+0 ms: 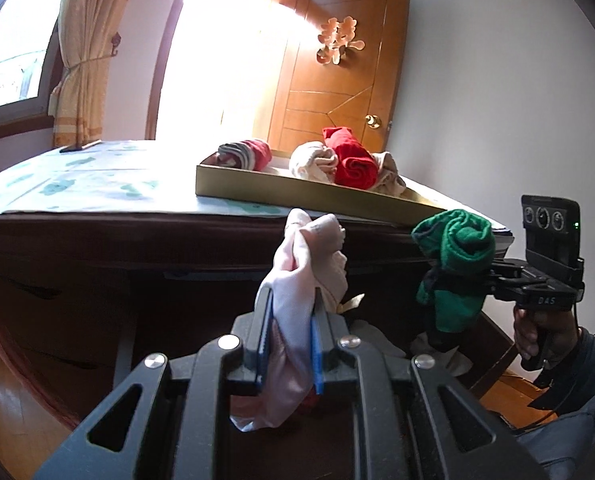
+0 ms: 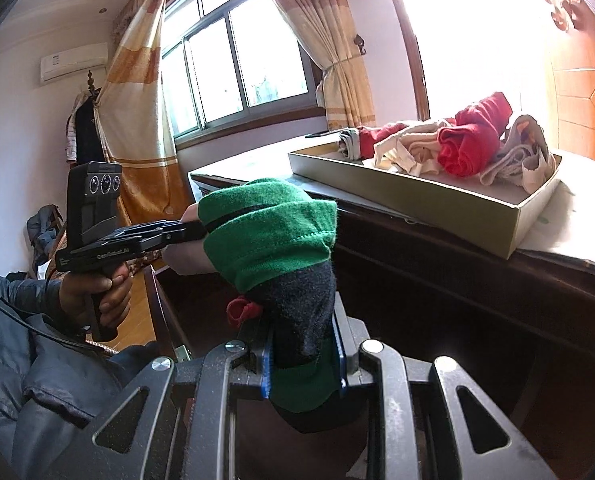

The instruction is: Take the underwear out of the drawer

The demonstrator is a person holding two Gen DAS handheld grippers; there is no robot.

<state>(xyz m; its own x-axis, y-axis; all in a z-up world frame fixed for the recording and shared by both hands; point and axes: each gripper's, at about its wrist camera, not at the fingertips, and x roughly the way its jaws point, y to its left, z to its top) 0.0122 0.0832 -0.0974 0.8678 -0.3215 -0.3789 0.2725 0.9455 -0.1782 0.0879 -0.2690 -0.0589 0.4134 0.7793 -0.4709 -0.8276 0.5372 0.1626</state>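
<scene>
Pink underwear (image 1: 297, 280), green-and-black underwear (image 2: 273, 240)

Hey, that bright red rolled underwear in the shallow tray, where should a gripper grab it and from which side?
Grip the bright red rolled underwear across its middle, coming from above. It lies on top of the cream pieces in the shallow tray, so its sides look exposed, and pinching across the roll should keep it from unrolling.

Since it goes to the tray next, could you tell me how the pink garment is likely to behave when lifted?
Likely floppy: the pink garment droops below the left gripper, whose jaws pinch it. Probably light, since a small pinch holds it. It may unfurl, as loose folds hang free.
</scene>
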